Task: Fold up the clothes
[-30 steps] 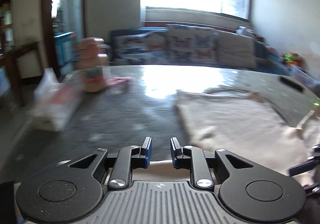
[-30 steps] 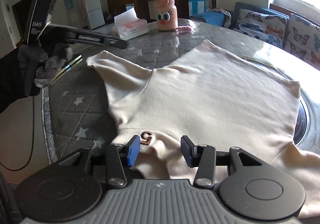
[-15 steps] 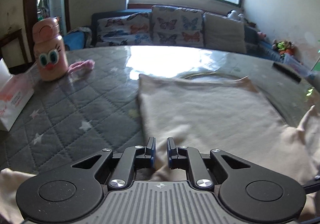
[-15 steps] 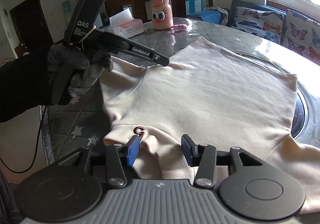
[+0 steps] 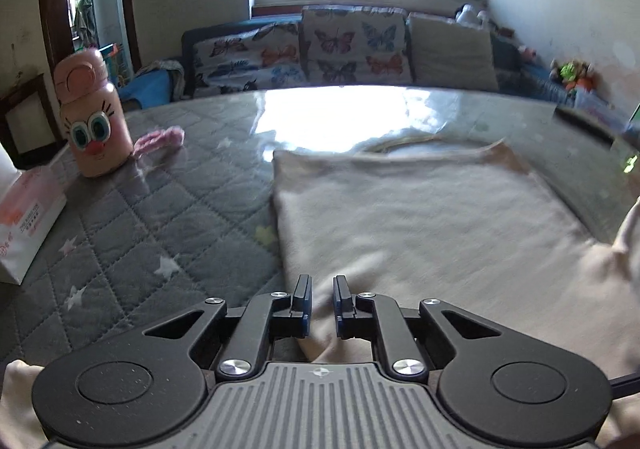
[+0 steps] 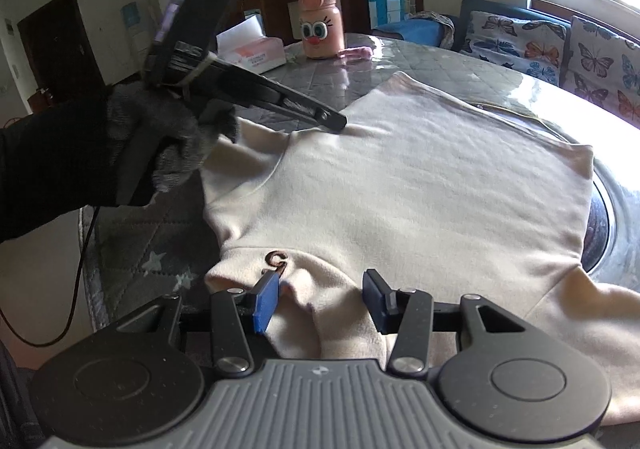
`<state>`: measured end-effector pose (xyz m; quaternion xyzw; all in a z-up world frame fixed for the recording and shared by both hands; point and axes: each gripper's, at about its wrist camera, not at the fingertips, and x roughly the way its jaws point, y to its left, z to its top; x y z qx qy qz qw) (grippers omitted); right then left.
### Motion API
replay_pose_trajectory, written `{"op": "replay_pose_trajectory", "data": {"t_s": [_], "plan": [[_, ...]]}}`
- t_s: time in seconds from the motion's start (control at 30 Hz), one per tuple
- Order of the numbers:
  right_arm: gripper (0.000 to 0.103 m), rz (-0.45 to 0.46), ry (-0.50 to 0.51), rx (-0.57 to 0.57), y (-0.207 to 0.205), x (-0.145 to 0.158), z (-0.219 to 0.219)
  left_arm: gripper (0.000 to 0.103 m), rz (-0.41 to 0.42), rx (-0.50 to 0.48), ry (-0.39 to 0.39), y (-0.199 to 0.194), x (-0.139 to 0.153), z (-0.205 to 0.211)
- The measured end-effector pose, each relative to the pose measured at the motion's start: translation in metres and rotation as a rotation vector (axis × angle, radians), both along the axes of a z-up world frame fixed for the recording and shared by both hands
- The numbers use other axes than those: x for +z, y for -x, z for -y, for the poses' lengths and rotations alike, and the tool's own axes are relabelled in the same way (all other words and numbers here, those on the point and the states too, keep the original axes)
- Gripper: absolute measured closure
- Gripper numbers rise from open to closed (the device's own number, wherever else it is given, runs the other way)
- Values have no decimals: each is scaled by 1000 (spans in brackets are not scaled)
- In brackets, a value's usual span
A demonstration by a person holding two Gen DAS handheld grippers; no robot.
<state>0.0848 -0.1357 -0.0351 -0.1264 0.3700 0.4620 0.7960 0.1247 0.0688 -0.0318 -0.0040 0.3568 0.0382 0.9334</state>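
Cream fleece sweatshirt (image 6: 420, 185) lies spread flat on the quilted grey table (image 5: 152, 217), body open and unfolded, one sleeve toward the left edge, the other trailing off at lower right. Neck end, with a small brown embroidered mark (image 6: 276, 259), sits nearest the right gripper.

Left gripper (image 5: 320, 299): pads drawn close, a narrow gap showing between them, cloth lying below and in that gap. Tips rest low at the seam where left sleeve meets body, as the right wrist view shows. Whether it has bitten the fabric, cannot tell.

Right gripper (image 6: 320, 299): jaws spread wide, straddling a raised ridge of cloth at the collar, not pinching.

Step in hand, by my reading: taking hold at two points on the near side, shoulder and collar, ahead of a fold. No crease is laid in the body.

Next move calls for both claws to nip firmly through the thick fleece, then lift and carry together so the edge stays straight.

Pink cartoon bottle (image 5: 92, 117) and tissue box (image 5: 24, 221) stand well apart at the far left.
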Motion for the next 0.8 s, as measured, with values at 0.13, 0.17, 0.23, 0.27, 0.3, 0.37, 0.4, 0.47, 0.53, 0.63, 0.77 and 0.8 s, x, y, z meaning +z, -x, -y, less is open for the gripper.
{"op": "replay_pose_trajectory", "data": {"t_s": [0.13, 0.17, 0.23, 0.27, 0.3, 0.37, 0.4, 0.47, 0.53, 0.63, 0.77, 0.8], "plan": [[56, 10, -7, 1, 3, 4, 4, 90, 11, -3, -5, 5, 3, -1], [56, 8, -4, -1, 3, 3, 4, 90, 16, -11, -4, 8, 6, 1], [56, 2, 5, -1, 5, 0, 4, 90, 30, -31, -3, 16, 11, 7], [55, -2, 10, 0, 7, -1, 4, 90, 38, -46, -3, 20, 14, 12], [55, 0, 12, 4, 9, -1, 4, 90, 44, -66, -1, 24, 16, 17], [55, 0, 10, 3, 13, 0, 6, 90, 51, -109, 4, 34, 19, 29], [55, -2, 9, 1, 14, -1, 8, 90, 52, -133, 4, 38, 19, 35], [55, -8, 8, -4, 17, -1, 11, 90, 47, -178, 5, 45, 17, 49], [55, -7, 8, -11, 20, -1, 15, 90, 41, -216, 6, 49, 15, 61], [55, -9, -10, -46, 22, 3, 28, 89, 34, -245, 18, 52, 12, 73], [55, -8, -43, -145, 18, 12, 57, 88, 32, -264, 39, 54, 12, 81], [55, -8, -51, -170, 17, 15, 64, 85, 33, -271, 44, 54, 13, 85]]}}
